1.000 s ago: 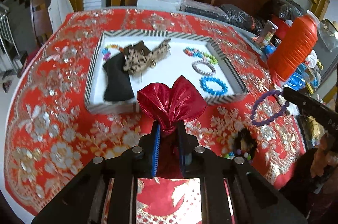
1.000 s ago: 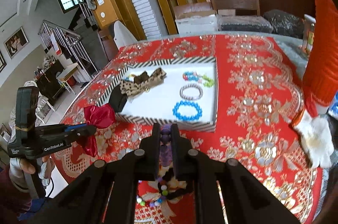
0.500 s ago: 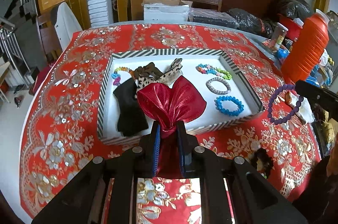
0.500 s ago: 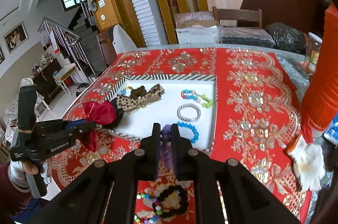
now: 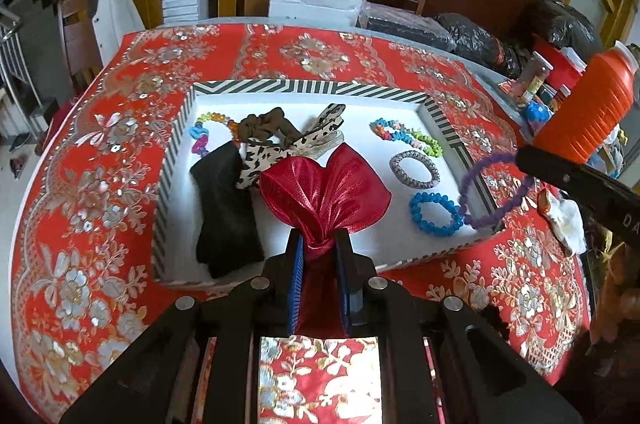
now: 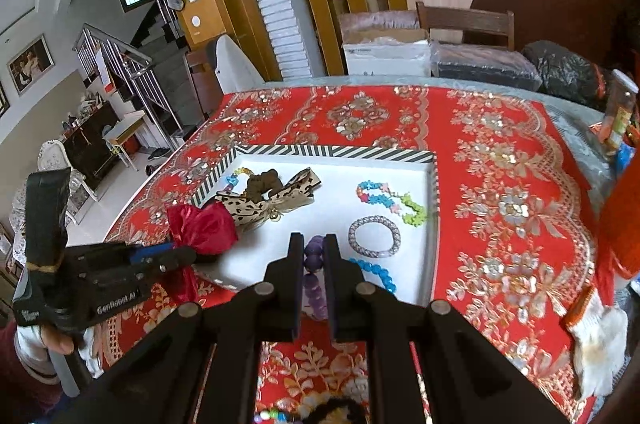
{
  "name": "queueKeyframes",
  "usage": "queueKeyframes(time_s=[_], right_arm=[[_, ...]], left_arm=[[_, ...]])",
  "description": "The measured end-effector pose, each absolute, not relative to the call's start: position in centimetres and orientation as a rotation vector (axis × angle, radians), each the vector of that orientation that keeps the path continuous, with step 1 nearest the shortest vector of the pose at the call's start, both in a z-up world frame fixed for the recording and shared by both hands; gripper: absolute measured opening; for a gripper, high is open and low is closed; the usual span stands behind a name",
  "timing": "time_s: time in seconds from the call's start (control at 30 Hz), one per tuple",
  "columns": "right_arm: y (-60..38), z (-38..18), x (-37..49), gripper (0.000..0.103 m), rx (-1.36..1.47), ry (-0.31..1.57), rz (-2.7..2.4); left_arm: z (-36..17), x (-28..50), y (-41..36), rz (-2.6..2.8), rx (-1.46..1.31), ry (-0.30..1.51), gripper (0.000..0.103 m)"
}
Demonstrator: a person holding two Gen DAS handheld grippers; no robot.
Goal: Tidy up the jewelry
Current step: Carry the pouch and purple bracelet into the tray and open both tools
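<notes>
Left fingers (image 5: 319, 244) pinching red bow (image 5: 326, 189), above striped tray (image 5: 312, 88)

Lower half of red bow (image 5: 326, 191) hidden between left gripper's fingers (image 5: 295, 280). Purple bead bracelet (image 6: 313, 266) mostly covered likewise. Dark beaded item (image 6: 332, 412) cut off at bottom edge.

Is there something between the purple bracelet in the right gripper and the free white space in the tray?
Nothing visible blocks it. The purple bracelet hangs over the tray's right rim, just beside the blue bracelet. The white floor nearer the red bow is bare.
</notes>
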State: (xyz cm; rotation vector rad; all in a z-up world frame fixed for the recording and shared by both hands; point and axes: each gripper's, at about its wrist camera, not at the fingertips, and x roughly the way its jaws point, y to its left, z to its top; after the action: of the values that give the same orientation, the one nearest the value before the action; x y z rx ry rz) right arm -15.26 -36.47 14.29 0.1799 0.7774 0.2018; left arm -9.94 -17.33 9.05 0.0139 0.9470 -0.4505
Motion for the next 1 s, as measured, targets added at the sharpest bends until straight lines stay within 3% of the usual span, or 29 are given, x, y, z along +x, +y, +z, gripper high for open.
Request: queueKeyframes(time_s=[1.0], right_arm=[[-35.8, 5.8, 1.1, 0.01, 0.191, 1.002, 0.172]], left_arm=[[4.2, -4.8, -18.9, -0.387, 0.036, 1.033, 0.011]])
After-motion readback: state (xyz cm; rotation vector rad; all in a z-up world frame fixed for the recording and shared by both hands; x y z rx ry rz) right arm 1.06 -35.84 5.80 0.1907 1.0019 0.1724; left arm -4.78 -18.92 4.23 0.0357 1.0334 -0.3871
